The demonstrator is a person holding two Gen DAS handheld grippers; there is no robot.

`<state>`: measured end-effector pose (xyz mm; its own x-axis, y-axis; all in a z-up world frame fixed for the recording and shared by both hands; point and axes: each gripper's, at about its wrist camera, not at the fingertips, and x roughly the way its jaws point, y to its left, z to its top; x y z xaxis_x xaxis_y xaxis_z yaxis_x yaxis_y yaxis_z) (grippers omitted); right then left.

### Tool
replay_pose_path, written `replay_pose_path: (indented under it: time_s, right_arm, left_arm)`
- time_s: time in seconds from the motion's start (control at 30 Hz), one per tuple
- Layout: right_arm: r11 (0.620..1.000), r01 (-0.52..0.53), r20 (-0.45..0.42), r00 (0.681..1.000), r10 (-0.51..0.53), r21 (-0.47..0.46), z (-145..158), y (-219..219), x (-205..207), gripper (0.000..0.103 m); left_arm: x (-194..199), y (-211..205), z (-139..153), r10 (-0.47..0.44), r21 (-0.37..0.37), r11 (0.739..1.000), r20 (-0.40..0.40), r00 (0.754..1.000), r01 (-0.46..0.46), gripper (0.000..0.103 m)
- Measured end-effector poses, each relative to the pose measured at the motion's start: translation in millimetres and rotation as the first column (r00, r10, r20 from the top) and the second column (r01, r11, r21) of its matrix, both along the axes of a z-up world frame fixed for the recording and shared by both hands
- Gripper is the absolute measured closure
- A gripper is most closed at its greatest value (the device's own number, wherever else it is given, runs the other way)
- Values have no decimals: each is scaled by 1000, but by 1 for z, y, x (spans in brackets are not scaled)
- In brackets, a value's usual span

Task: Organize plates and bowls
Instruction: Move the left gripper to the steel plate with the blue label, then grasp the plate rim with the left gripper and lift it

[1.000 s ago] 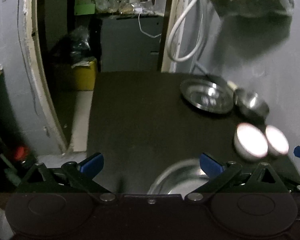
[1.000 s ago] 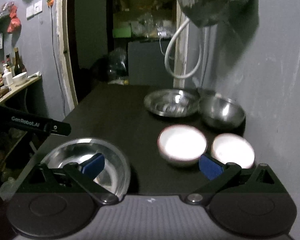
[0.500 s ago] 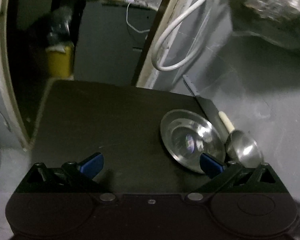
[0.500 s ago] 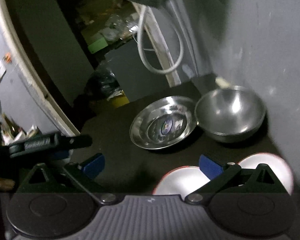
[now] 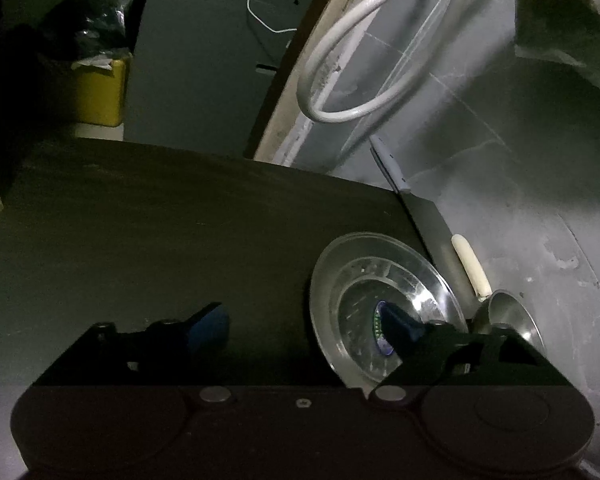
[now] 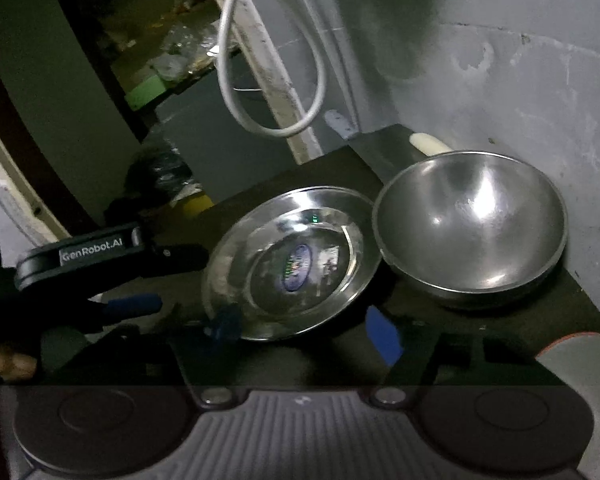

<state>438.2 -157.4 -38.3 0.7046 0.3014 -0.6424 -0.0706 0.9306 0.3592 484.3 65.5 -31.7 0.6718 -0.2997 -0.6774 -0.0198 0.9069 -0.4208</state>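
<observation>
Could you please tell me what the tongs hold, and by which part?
Nothing yet: left tongs and right tongs are closing around the plate rim.

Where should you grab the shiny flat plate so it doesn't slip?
Probably by its thin raised rim on the near side: the round steel plate lies flat on the dark table, and the deep steel bowl crowds its far right edge. Slide one finger under the rim.
</observation>
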Motion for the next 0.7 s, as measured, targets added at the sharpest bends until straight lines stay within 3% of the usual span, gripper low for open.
replay_pose_path:
  time_s: [0.13,0.23,0.43,0.7]
  right_arm:
    - [1000,17,-7,1000,-17,-12,-7,1,5,46]
    - [1000,17,-17,1000,-17,-8,-10,0,8,54]
    - [1000,13,-23,1000,-14,-6,-9,-1,9,67]
    - [999,-14,2,1000,14,-35,-5,-1,0,71]
  left_arm:
    - [5,-3,-4,-21,-20,1000,0,1000,21,46]
    - [7,-6,-8,-44,-31,999,-7,999,43,56]
    - [6,-12,-15,-81,-29,996,-46,996,79,86]
    - [-11,-15,-10,-110,33,993,-26,994,110,84]
